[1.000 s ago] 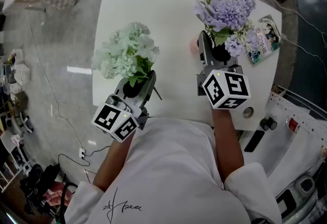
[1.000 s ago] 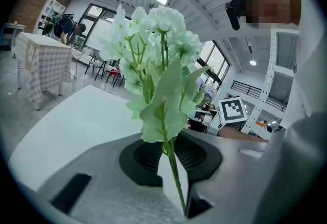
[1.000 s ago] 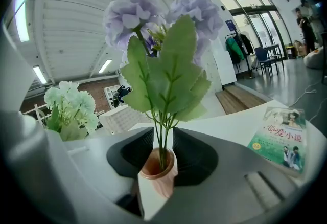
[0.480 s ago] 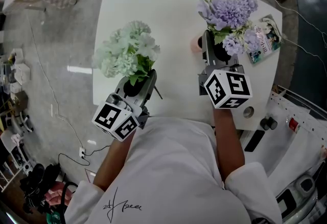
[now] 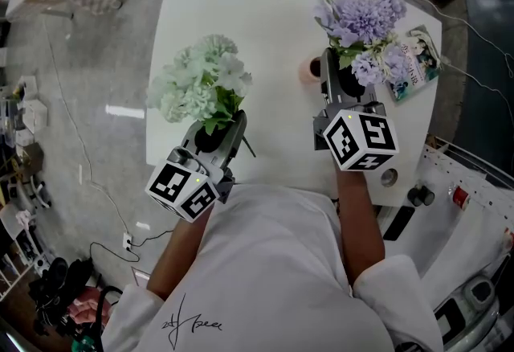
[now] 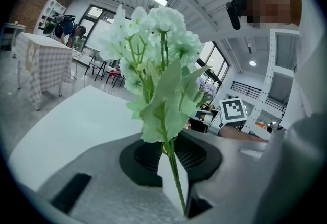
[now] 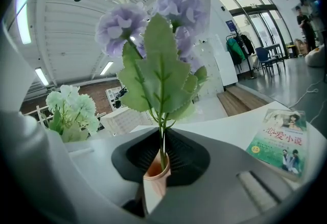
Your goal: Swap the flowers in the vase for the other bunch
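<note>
The head view shows a white table (image 5: 241, 13) with both grippers over its near side. The left gripper (image 5: 218, 132) sits at the near left part of the table and carries the pale green bunch (image 5: 201, 89), whose blossoms spread over the table's left half. In the left gripper view the jaws stand narrow, pressed together on the bunch's thin green stem (image 6: 174, 179), which runs up from between them into the leaves and white-green heads; the bare table top shows below and beyond.

The right gripper (image 5: 337, 75) is at the near right part of the table, level with the pink vase (image 5: 308, 71). The purple bunch (image 5: 361, 17) stands in that vase, roughly upright, its heads leaning toward the far right corner. In the right gripper view the jaws have just been closing and now stand narrow, with the purple bunch's stems (image 7: 162, 138) pinched between the black pads just above the vase's rim. The vase itself shows in the gap lower down, with the stems inside it. Whether the pads also touch the rim cannot be told.

A paperback book (image 5: 413, 61) lies flat on the table just right of the purple bunch, near the right edge. The two bunches are well apart, each with its own gripper.
</note>
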The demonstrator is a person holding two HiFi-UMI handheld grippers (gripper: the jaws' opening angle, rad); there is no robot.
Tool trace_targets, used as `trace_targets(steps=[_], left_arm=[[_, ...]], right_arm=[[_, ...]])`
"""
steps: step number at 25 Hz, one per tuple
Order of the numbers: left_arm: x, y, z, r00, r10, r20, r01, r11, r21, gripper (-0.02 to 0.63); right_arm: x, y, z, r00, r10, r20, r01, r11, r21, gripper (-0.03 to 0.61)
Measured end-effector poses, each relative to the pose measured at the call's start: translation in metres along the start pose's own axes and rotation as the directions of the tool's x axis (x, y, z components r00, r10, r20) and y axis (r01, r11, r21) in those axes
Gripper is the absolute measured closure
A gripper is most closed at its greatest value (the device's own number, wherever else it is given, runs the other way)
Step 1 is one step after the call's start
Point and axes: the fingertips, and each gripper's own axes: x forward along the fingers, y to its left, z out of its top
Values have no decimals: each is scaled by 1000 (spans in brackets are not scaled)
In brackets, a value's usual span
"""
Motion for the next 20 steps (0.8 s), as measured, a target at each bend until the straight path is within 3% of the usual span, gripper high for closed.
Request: trace_targets(steps=[10,20], left_arm=[[-1,-13,2,1000,-8,-25,11,992,125,554],[-6,-20,1,1000,-16,-11,17,992,122,554]], right_arm=[[-5,4,8,1000,1,17,-1,1000,0,541],[-13,13,21,999,18,44,-17,1000,-7,543]])
